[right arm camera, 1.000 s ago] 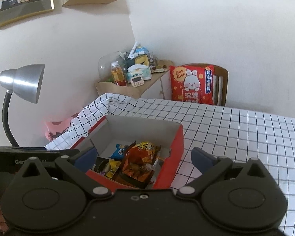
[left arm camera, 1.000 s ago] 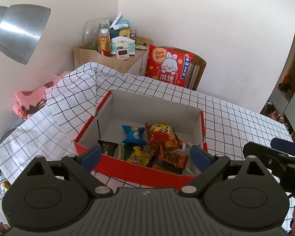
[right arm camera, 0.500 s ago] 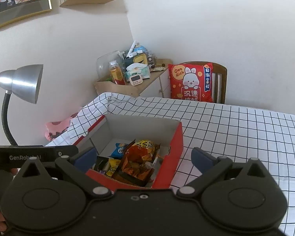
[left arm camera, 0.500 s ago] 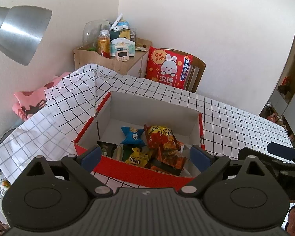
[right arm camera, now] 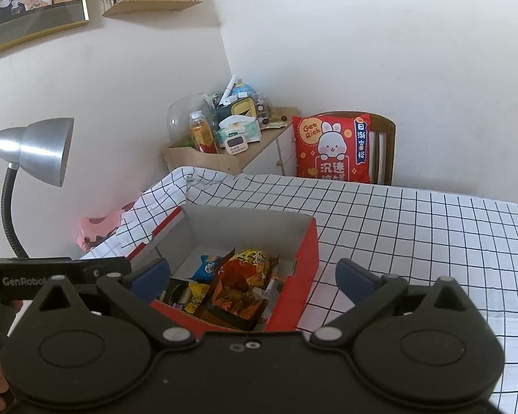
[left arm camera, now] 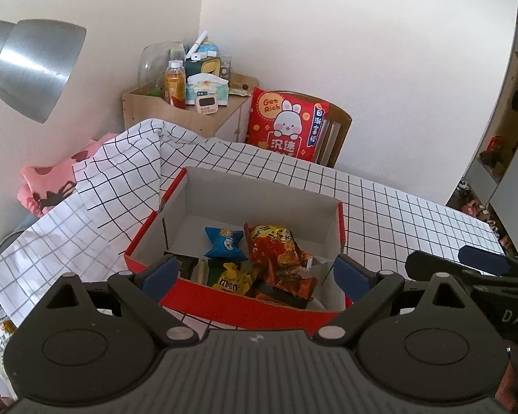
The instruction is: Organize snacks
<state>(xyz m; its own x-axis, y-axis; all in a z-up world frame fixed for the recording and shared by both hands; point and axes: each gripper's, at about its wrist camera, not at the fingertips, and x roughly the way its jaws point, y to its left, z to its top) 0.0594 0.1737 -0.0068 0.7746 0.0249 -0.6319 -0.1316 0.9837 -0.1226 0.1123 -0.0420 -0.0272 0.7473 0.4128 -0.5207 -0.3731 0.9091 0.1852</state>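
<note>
A red cardboard box [left arm camera: 245, 305] with white inside walls stands on the checked tablecloth. It holds several snacks: a blue packet [left arm camera: 224, 241], an orange-red chip bag [left arm camera: 279, 252], a yellow M&M's bag [left arm camera: 232, 278] and dark packets. The box also shows in the right wrist view [right arm camera: 309, 252], with the chip bag [right arm camera: 245, 276]. My left gripper [left arm camera: 255, 272] is open and empty, just in front of the box. My right gripper [right arm camera: 252, 276] is open and empty, above the box's near right corner; it also shows in the left wrist view [left arm camera: 466, 269].
A silver desk lamp [right arm camera: 41, 151] stands at the left. A wooden side cabinet [left arm camera: 190, 114] with a bottle, tissues and a timer is behind the table. A red rabbit cushion [left arm camera: 286, 124] rests on a chair. The checked tablecloth [right arm camera: 431, 227] stretches to the right.
Both grippers have drawn slightly back and up from the box. The right gripper sits lower in the left wrist view. Both stay open and the snacks have not moved.
</note>
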